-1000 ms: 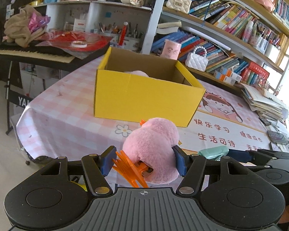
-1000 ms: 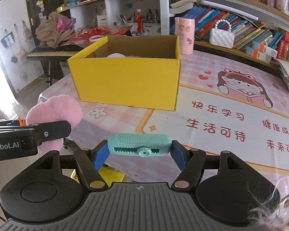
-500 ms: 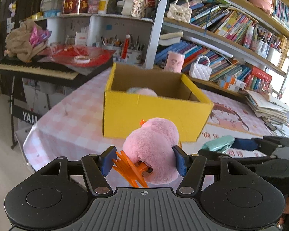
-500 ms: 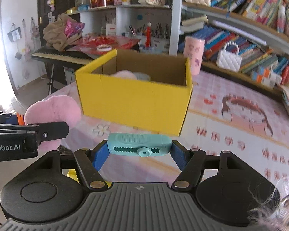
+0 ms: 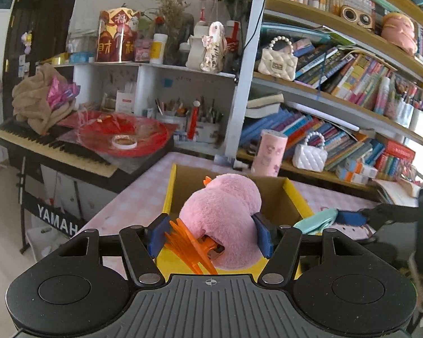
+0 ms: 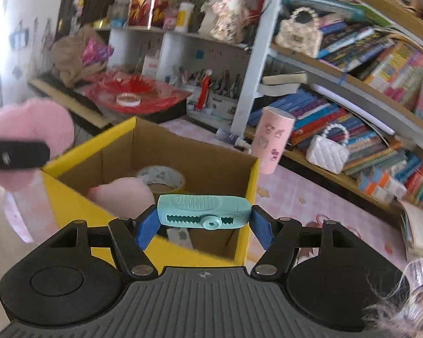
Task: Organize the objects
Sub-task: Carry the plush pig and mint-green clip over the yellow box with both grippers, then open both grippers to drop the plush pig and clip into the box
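Note:
My left gripper [image 5: 210,238] is shut on a pink plush toy [image 5: 225,214] with an orange plastic comb-like part [image 5: 188,243], held above the near edge of the open yellow cardboard box [image 5: 169,188]. My right gripper [image 6: 204,226] is shut on a teal plastic utility-knife-like tool [image 6: 204,211], held over the box's [image 6: 70,197] near rim. In the right wrist view the box holds a pink plush [image 6: 121,194] and a tape roll [image 6: 160,178]. The left gripper's plush toy shows at the left of that view [image 6: 34,129].
The box stands on a pink checked tablecloth [image 5: 132,197]. A pink cup [image 6: 273,140] and a white quilted handbag [image 6: 328,152] stand behind it by the bookshelves. A keyboard piano [image 5: 51,149] with red wrapping lies to the left.
Both grippers have risen and moved forward to the box, from in front of its side wall to above its open top. Each still holds its object.

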Tool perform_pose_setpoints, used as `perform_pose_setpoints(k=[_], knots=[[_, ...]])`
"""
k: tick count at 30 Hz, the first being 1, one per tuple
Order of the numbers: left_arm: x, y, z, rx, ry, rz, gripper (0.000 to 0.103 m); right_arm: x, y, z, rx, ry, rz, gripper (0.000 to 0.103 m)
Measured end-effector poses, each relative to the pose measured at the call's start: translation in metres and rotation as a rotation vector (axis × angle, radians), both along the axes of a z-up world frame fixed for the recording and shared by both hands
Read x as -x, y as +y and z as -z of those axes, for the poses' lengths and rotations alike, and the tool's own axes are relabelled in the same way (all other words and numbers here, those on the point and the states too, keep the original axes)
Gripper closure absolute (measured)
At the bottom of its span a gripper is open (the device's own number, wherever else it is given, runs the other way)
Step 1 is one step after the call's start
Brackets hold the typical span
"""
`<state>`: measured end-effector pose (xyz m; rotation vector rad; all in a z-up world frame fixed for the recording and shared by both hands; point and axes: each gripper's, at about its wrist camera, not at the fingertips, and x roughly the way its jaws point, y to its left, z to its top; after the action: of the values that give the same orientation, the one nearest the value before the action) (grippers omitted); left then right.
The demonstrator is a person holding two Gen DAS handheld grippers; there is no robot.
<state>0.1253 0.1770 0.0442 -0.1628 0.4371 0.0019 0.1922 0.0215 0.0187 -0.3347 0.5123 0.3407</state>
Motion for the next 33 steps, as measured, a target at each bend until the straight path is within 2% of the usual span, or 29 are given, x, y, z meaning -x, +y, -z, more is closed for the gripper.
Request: perform_pose_setpoints(k=[5,11,15,18,25,30,33], knots=[[-0.029,-0.007,0.0,-0.005,0.013,-0.011,0.041,-0.031,0.012,0.015,0.048,0.07,-0.083,0.036],[-0.058,-0.019,0.005,-0.008,0.043,-0.004,0.041,-0.045,0.007,0.021,-0.024,0.137,-0.117,0.036],[-0.076,-0.032,0.01,-0.003,0.063,0.018,0.041,-0.043,0.001,0.022,-0.032,0.132,-0.141,0.031],[-0.087,-0.043,0.015,-0.005,0.078,0.043,0.041,-0.035,-0.011,0.021,-0.06,0.11,-0.115,0.03],[-0.107,-0.073,0.032,-0.015,0.131,0.099,0.041,0.002,-0.046,0.012,-0.123,0.017,-0.119,0.028],[-0.117,-0.085,0.05,-0.006,0.207,0.128,0.038,0.009,-0.065,0.01,-0.116,0.06,-0.05,0.028],[-0.114,-0.089,0.055,-0.012,0.216,0.136,0.037,0.012,-0.075,0.009,-0.147,0.077,-0.017,0.028]])
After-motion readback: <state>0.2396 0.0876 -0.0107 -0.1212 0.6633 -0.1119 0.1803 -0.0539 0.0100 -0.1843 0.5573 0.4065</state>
